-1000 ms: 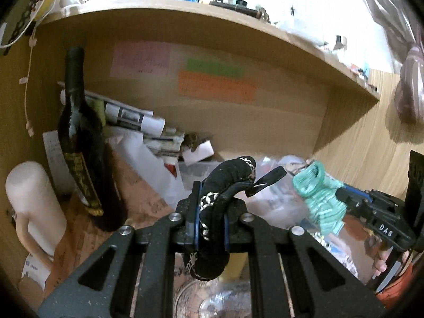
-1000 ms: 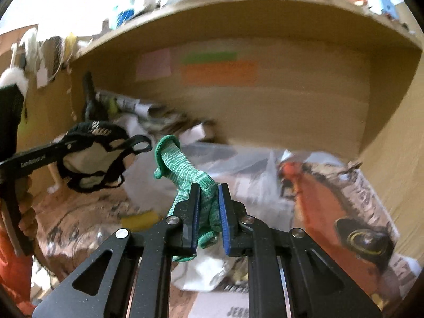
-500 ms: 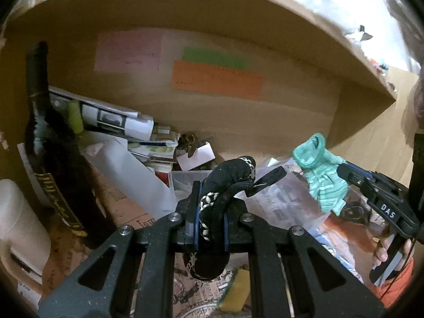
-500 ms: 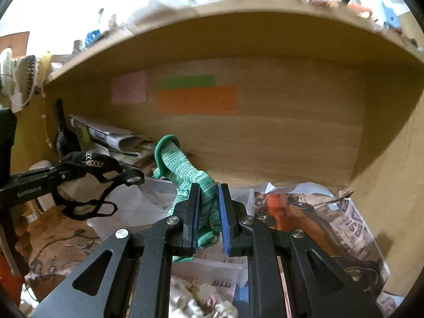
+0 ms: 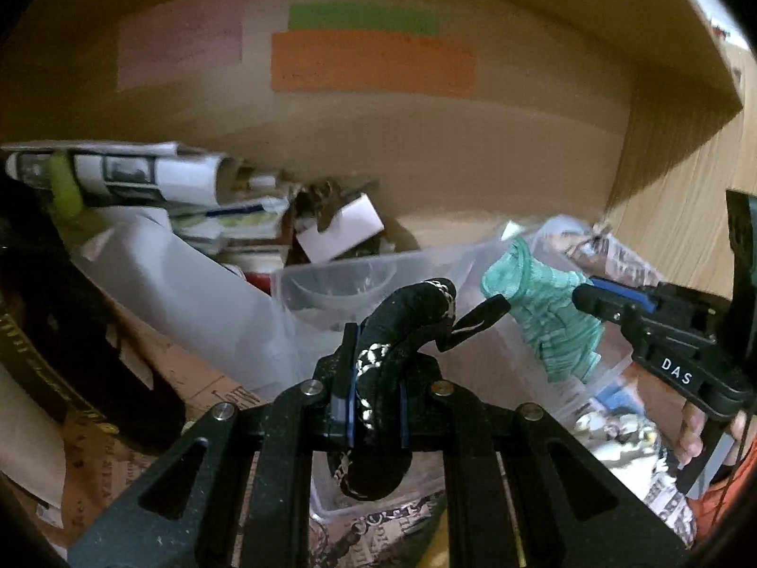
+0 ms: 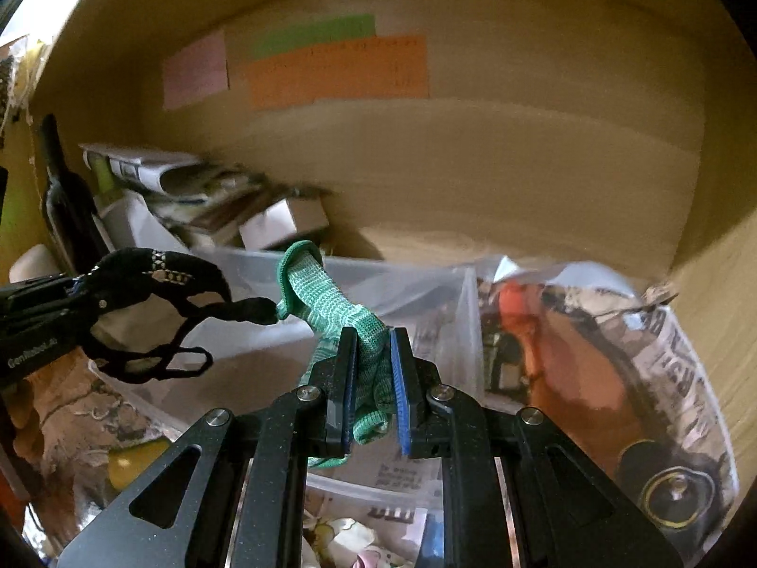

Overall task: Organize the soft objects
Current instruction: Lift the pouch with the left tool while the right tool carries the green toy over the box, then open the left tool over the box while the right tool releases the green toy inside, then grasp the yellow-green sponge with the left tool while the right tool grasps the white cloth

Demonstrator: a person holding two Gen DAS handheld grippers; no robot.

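Left wrist view: we are clamping the left gripper point(image 5: 371, 400) onto a black knitted item with white flecks point(image 5: 407, 317), which is arching up toward 12 o'clock from between the blue-lined fingers point(image 5: 341, 393). At 3 o'clock, the right gripper point(image 5: 610, 303) is pinching a green knitted piece point(image 5: 544, 312), which is hanging over a clear plastic bin point(image 5: 340, 279). At 9 o'clock a dark bottle point(image 5: 71, 345) is standing; at 11 o'clock rolled newspapers point(image 5: 142, 175) are lying.

Right wrist view: we are gripping the green knitted piece point(image 6: 350, 326) in the right gripper point(image 6: 371, 388), its cuff rising toward 11 o'clock. At 9 o'clock the left gripper point(image 6: 61, 303) is holding the black item point(image 6: 156, 279), whose strap tip is touching the green cuff. Behind both, toward 12 o'clock, orange point(image 6: 340, 71), green point(image 6: 312, 35) and pink notes point(image 6: 194, 75) are sticking to the wooden back panel point(image 6: 520, 151). At 3 o'clock an orange object wrapped in newspaper point(image 6: 601, 359) is lying.
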